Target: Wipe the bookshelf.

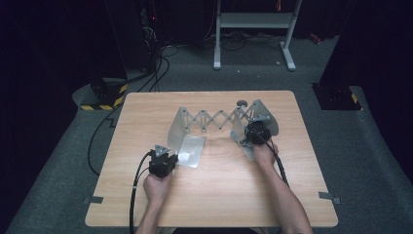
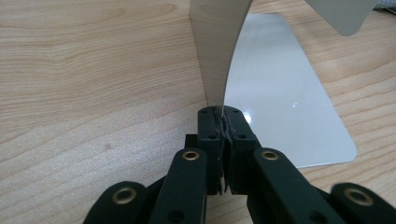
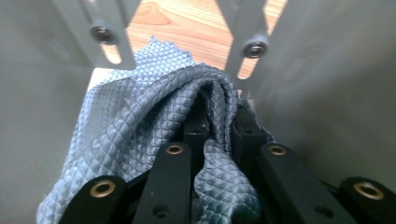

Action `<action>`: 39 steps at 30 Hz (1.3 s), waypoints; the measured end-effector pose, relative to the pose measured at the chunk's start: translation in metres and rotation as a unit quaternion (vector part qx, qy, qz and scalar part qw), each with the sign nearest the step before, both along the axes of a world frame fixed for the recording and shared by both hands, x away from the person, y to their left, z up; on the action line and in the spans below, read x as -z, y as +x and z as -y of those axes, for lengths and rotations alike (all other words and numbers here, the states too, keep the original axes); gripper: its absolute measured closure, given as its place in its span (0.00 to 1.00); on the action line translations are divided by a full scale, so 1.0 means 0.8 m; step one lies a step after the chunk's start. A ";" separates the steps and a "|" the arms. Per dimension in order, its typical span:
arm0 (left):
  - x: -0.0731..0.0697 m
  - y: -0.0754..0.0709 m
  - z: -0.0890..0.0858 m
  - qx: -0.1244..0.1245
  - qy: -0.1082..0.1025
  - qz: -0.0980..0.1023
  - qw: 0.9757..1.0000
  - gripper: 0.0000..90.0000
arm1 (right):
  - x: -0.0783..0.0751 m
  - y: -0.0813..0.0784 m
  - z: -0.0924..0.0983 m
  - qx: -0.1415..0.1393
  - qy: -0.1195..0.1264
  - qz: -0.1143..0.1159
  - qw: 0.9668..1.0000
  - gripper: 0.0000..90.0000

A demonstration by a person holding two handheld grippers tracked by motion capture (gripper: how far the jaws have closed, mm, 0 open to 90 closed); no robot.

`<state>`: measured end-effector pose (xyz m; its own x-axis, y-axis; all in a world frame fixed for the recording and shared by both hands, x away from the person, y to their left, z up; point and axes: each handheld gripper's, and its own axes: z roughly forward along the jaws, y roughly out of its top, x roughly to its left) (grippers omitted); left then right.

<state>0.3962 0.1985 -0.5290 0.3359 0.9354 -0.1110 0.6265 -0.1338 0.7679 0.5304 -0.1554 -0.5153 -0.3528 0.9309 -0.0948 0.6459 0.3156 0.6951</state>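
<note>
Wooden table (image 1: pixel 146 195) on grey carpet, dark room. Left gripper (image 2: pixel 223 122) clamps metal rack (image 1: pixel 221 119) panel; right gripper (image 3: pixel 219 126) clamps blue cloth (image 3: pixel 140 107).

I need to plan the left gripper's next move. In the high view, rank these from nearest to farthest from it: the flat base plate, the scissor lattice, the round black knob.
From the left gripper:
1. Flat base plate, just to its right, its upright edge clamped.
2. Scissor lattice, mid-table beyond.
3. Round black knob, far edge, right of centre.
</note>
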 end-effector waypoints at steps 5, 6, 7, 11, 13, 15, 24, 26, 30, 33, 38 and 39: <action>0.000 0.000 0.001 -0.001 0.001 0.000 1.000 0.96 | 0.002 0.001 -0.005 -0.011 0.015 0.005 1.000 0.89; 0.000 0.000 0.001 -0.001 0.001 0.000 1.000 0.96 | 0.002 0.000 -0.007 -0.022 0.018 0.004 1.000 0.89; 0.000 0.000 0.001 -0.001 0.001 0.000 1.000 0.96 | 0.002 -0.001 -0.010 -0.034 0.022 0.003 0.999 0.89; 0.000 -0.001 0.001 -0.001 0.002 0.000 1.000 0.96 | 0.000 -0.004 -0.011 -0.039 0.009 -0.001 0.999 0.89; 0.000 -0.001 0.001 -0.001 0.002 0.000 1.000 0.96 | 0.001 0.000 -0.004 -0.011 0.003 0.006 1.000 0.89; 0.000 0.000 0.001 -0.001 0.001 0.000 1.000 0.96 | 0.002 0.001 -0.004 -0.001 -0.008 0.013 1.000 0.89; 0.000 0.000 0.000 0.001 0.000 -0.001 1.000 0.96 | -0.003 0.005 -0.019 -0.019 -0.023 -0.004 1.000 0.89; 0.000 0.000 0.000 0.001 0.000 0.000 1.000 0.96 | -0.002 0.007 -0.016 -0.012 -0.021 -0.001 1.000 0.89; 0.000 0.000 0.000 0.001 0.000 -0.001 1.000 0.96 | -0.001 0.007 -0.017 -0.019 -0.007 -0.001 1.000 0.89; 0.000 0.000 0.000 0.001 0.000 -0.001 1.000 0.96 | -0.001 0.004 -0.021 -0.048 -0.004 -0.004 0.999 0.89; 0.000 0.000 0.001 0.000 0.001 0.000 1.000 0.96 | -0.003 0.006 -0.007 -0.028 -0.011 -0.011 0.999 0.88; 0.000 0.000 0.001 0.000 0.001 0.000 1.000 0.96 | -0.003 0.007 -0.006 -0.028 -0.013 -0.009 0.999 0.88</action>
<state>0.3961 0.1981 -0.5290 0.3362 0.9355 -0.1085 0.6263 -0.1360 0.7676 0.5360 -0.1505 -0.5130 -0.4055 0.9073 -0.1114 0.6392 0.3685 0.6750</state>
